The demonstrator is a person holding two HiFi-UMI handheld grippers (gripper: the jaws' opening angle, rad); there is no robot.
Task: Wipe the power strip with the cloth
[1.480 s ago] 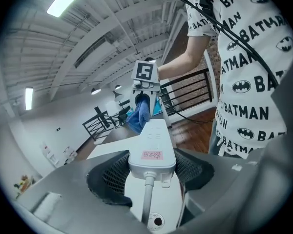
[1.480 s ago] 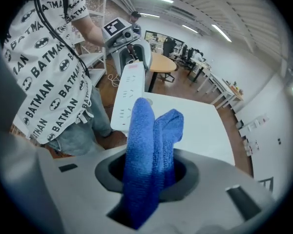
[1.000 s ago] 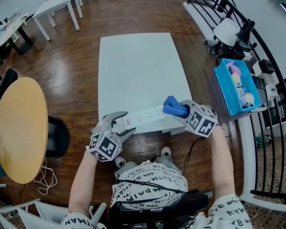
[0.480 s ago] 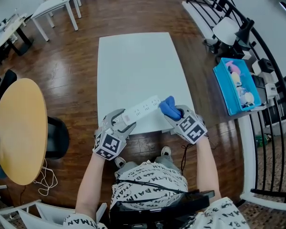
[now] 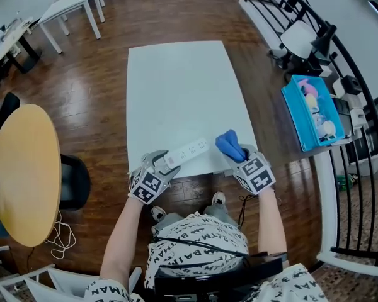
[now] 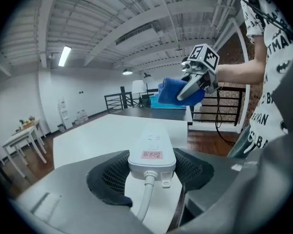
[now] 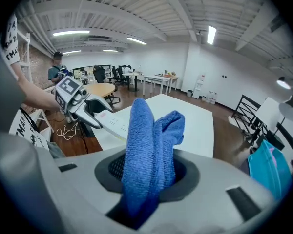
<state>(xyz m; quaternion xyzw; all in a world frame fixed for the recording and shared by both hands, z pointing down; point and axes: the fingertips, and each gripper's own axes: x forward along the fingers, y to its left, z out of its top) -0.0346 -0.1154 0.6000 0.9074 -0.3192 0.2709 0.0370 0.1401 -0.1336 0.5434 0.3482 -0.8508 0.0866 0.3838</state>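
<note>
At the near edge of the white table (image 5: 176, 80), the left gripper (image 5: 166, 166) is clamping the cord end of the white power strip (image 5: 189, 151) between its pads; the strip is reaching along that edge toward the right; the right gripper (image 5: 238, 156) is pinching a bunched blue cloth (image 5: 229, 145), just beside the strip's free end; a blue bin (image 5: 295, 118) is sitting well off the right edge.

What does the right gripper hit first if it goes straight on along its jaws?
Probably the white table. The right gripper, shut on the blue cloth, aims down at bare tabletop, so the cloth's tip would land first. The power strip lies left of that line. Depth is unclear.
</note>
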